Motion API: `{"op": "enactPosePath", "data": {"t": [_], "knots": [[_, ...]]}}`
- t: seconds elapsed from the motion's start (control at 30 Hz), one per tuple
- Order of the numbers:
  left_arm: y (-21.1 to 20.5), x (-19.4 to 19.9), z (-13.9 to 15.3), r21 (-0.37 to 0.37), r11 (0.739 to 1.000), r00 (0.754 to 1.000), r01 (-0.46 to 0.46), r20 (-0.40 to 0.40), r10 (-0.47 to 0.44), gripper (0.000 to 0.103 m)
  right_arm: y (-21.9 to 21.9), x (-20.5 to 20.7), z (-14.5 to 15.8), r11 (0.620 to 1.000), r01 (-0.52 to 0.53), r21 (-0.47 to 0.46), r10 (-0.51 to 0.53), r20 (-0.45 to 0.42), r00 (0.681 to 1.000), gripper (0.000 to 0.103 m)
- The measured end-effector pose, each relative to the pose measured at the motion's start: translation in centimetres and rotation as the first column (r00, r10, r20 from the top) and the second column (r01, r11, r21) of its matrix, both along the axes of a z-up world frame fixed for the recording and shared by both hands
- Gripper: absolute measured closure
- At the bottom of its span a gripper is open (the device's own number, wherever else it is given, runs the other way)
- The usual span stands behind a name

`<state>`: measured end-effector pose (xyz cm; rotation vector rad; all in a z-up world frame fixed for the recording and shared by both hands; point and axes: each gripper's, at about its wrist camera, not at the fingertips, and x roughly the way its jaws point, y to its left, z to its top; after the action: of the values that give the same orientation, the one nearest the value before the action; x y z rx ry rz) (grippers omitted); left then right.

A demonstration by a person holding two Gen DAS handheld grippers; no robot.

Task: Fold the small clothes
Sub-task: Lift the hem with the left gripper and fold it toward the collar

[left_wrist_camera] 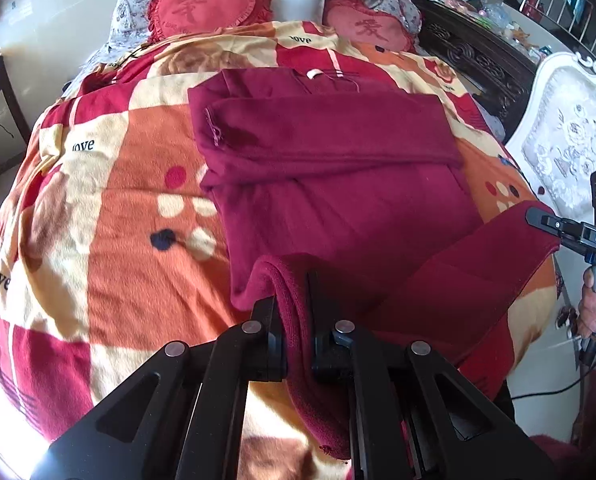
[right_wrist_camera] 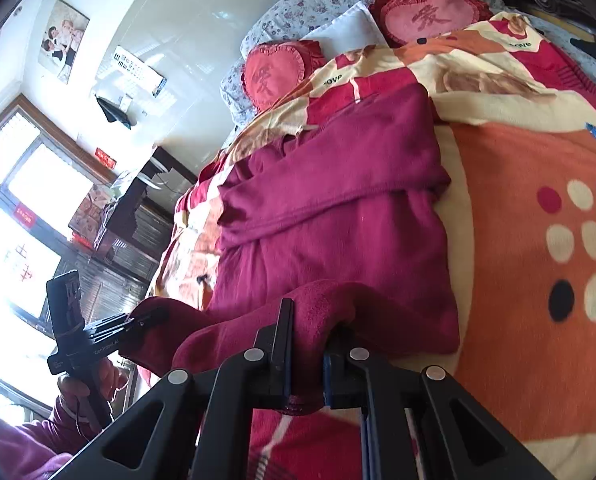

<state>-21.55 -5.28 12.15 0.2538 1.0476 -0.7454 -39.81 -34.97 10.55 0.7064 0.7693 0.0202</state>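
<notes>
Sweater (left_wrist_camera: 338,184) lies on the blanket (left_wrist_camera: 109,216) below heart pillows (left_wrist_camera: 201,8); left gripper (left_wrist_camera: 295,312) and right gripper (right_wrist_camera: 310,336) each clamp its lifted hem.

The left claw (left_wrist_camera: 293,320) is pinching the near hem of a maroon fleece garment (left_wrist_camera: 338,184), its pads closed tight on the fabric. The garment is lying along the middle of the bed on a patterned blanket (left_wrist_camera: 109,208), a sleeve folded across it. Toward the bed's right edge, the right claw (left_wrist_camera: 538,216) is gripping another corner of the hem. Two red heart cushions (left_wrist_camera: 205,4) are sitting at the head end.
</notes>
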Motion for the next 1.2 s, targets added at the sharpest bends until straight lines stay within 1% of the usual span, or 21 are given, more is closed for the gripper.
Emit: {"op": "enactPosePath", "data": {"t": [0.3, 0.5, 0.73, 0.93, 1.1, 1.2], "knots": [[-2.0, 4.6, 0.7, -0.043, 0.997, 0.998, -0.060, 0.013, 0.061, 0.098, -2.5, 4.2, 1.0, 0.999, 0.051, -0.001, -0.051, 0.036, 0.998, 0.093], [-3.5, 7.6, 0.9, -0.051, 0.995, 0.997, -0.080, 0.010, 0.081, 0.098, -4.3, 7.6, 1.2, 0.997, 0.068, -0.029, -0.067, 0.021, 0.998, 0.093], [-4.8, 11.7, 1.3, -0.085, 0.988, 0.991, -0.130, -0.026, 0.128, 0.098, -5.8, 11.2, 1.7, 0.995, 0.080, -0.062, -0.078, 0.024, 0.997, 0.093], [-6.0, 14.4, 1.7, -0.102, 0.984, 0.989, -0.149, -0.020, 0.147, 0.098, -7.6, 13.8, 2.0, 0.993, 0.096, -0.066, -0.094, 0.030, 0.995, 0.093], [-7.0, 17.1, 1.4, -0.114, 0.978, 0.984, -0.173, -0.059, 0.168, 0.098, -8.7, 16.4, 2.1, 0.992, 0.090, -0.083, -0.089, 0.017, 0.996, 0.093], [-7.7, 18.3, 1.3, -0.115, 0.976, 0.983, -0.184, -0.051, 0.179, 0.098, -9.6, 17.8, 2.1, 0.992, 0.093, -0.084, -0.091, 0.019, 0.996, 0.093]]}}
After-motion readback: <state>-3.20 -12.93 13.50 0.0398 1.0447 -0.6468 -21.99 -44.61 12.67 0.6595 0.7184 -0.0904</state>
